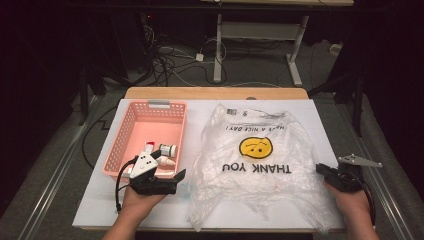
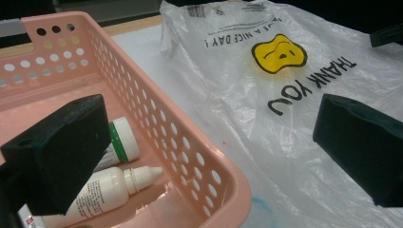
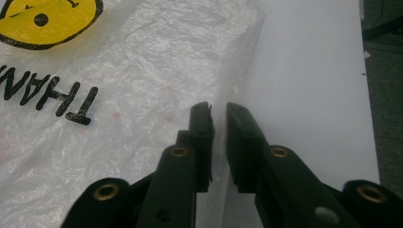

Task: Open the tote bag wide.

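The right gripper [image 3: 218,111] is pinching the plastic bag [image 1: 255,165] at its edge; it should be lifting slowly. The left gripper [image 2: 209,142] is hanging wide apart over the basket [image 2: 157,118] rim, ready for a bottle [image 2: 102,190].

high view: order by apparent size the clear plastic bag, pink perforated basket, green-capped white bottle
1. Clear plastic bag, largest.
2. Pink perforated basket.
3. Green-capped white bottle, by far the smallest.

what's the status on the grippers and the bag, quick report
Right gripper shut on edge of plastic bag. Left gripper open, over pink basket rim, holding nothing. Bag flat on table, nothing in the way.
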The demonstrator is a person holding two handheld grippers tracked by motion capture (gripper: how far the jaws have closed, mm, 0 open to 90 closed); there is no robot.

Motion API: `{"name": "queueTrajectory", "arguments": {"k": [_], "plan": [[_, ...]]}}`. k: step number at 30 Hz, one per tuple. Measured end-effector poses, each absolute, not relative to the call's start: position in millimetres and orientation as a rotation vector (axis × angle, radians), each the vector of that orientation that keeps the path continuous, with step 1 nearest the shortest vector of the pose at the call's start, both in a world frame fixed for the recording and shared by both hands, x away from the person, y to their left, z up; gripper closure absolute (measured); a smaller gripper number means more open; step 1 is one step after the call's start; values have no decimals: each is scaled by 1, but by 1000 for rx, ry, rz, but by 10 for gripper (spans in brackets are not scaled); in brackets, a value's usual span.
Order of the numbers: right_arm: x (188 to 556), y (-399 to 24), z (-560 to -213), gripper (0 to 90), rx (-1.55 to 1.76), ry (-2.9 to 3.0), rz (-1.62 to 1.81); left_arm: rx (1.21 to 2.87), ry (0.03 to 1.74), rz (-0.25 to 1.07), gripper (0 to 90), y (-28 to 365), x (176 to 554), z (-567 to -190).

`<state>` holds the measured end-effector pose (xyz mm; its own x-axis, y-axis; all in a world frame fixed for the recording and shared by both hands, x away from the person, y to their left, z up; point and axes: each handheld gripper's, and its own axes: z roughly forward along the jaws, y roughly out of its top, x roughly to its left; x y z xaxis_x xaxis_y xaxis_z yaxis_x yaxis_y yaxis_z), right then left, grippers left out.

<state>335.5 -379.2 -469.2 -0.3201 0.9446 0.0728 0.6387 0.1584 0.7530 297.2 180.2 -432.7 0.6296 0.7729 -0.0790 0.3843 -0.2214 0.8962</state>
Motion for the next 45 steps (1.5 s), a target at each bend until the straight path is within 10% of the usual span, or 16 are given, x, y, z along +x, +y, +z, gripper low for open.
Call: {"name": "queueTrajectory", "arguments": {"k": [27,36,45], "plan": [[254,-353,-463,894,1366,2111,1049,1884,948,531,0,176,297,-428],[264,-352,-450,602,1313,2070,1133,1920,965,473,0,176,298,-426],[314,-354,-435,529,1269,2019,1141,1908,958,419,0,177,297,-426]]}}
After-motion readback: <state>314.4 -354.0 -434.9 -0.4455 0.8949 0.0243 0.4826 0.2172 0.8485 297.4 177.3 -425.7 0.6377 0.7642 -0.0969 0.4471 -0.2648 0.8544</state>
